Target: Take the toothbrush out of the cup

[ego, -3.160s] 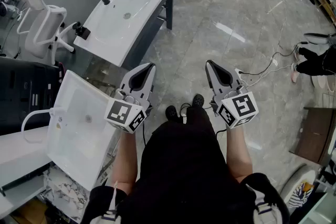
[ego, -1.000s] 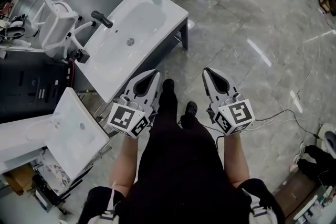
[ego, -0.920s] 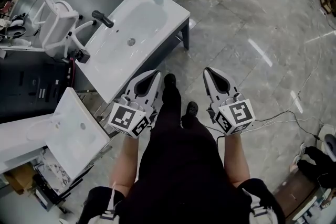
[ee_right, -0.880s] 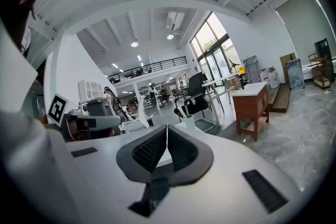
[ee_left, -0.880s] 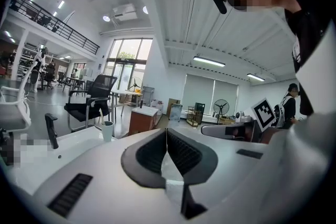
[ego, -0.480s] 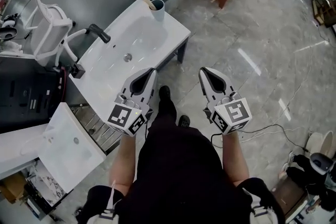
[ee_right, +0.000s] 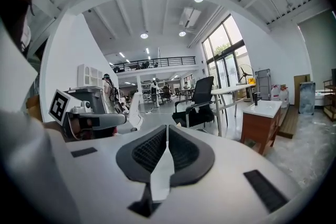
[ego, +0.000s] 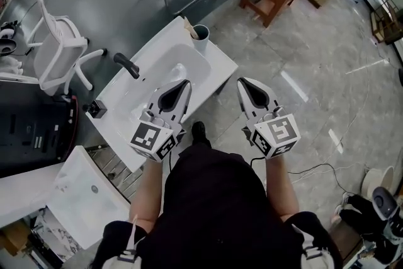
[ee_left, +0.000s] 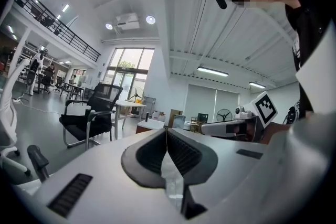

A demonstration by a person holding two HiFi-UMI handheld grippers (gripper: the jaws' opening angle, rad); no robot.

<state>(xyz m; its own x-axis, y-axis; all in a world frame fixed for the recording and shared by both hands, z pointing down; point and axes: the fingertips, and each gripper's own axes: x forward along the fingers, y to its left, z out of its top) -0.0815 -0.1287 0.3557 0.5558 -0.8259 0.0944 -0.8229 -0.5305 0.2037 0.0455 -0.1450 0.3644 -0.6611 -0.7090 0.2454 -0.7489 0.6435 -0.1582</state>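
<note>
- Toothbrush (ego: 188, 26): stands tilted in the cup (ego: 201, 40), with its upper end above the rim and leaning to the head view's left. Which end is up cannot be told.
- The cup sits on the far corner of the sink (ego: 217, 66), well apart from both grippers.
- Left gripper (ego: 181, 86) and right gripper (ego: 244, 86): the jaws of each are closed pad to pad, with nothing between them. Both are held side by side ahead of the person.
- Step in hand, as judged: the approach. Neither gripper is near the cup yet.
- Open the working gripper's jaws before it arrives, since closed jaws would only knock the brush.
- Take the exposed shaft just above the rim, with the pads square across it.
- Lift along the brush's own lean. A straight upward pull may lever against the rim and tip the cup.
- If the cup seems light, steady its wall with the other gripper.
- Writing: none can be read. The marker cube (ego: 153, 138) on each gripper carries only black-and-white squares. No brand shows on the cup or sink.
</note>
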